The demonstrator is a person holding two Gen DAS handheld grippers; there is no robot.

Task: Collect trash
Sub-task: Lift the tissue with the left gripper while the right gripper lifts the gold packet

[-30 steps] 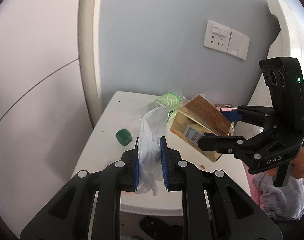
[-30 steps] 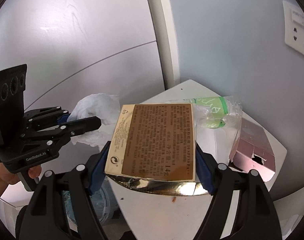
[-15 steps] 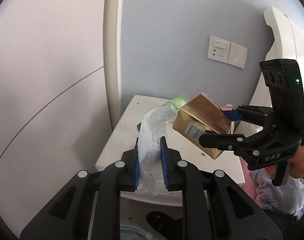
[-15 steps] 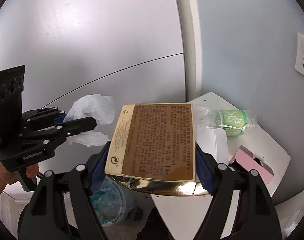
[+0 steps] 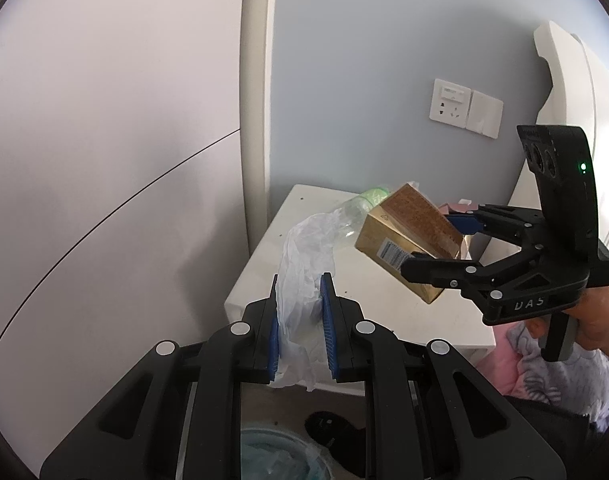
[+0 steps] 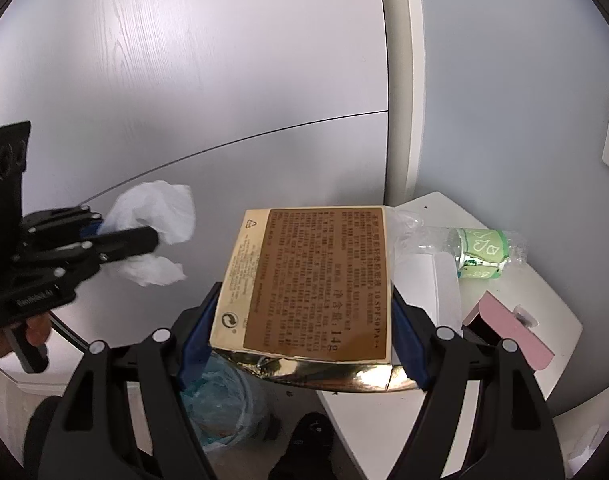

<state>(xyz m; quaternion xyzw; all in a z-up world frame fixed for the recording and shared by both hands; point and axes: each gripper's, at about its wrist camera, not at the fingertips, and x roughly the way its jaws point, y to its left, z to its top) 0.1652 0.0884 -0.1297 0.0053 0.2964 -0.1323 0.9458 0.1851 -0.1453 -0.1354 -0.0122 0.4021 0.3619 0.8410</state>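
Observation:
My left gripper (image 5: 301, 292) is shut on a crumpled white tissue (image 5: 300, 280), held in the air in front of the white bedside table (image 5: 424, 320). From the right wrist view the same tissue (image 6: 152, 216) shows at the left, with the left gripper (image 6: 148, 238) clamped on it. My right gripper (image 6: 304, 320) is shut on a gold box with a brown label (image 6: 312, 284), lifted off the table. In the left wrist view that gold box (image 5: 408, 240) hangs at the right in the right gripper (image 5: 436, 244). A bin lined with a bluish bag (image 6: 220, 400) stands on the floor below.
A crushed clear bottle with a green label (image 6: 480, 248) and a pink box (image 6: 508, 336) lie on the table. A dark slipper (image 5: 332, 428) is on the floor beside the bin (image 5: 272, 456). A pale wardrobe door (image 5: 104, 160) fills the left; a wall socket (image 5: 450, 102) is behind.
Both grippers have drawn back and up from the table with the tissue and the gold box. The bin has come into view below them, and the table looks smaller.

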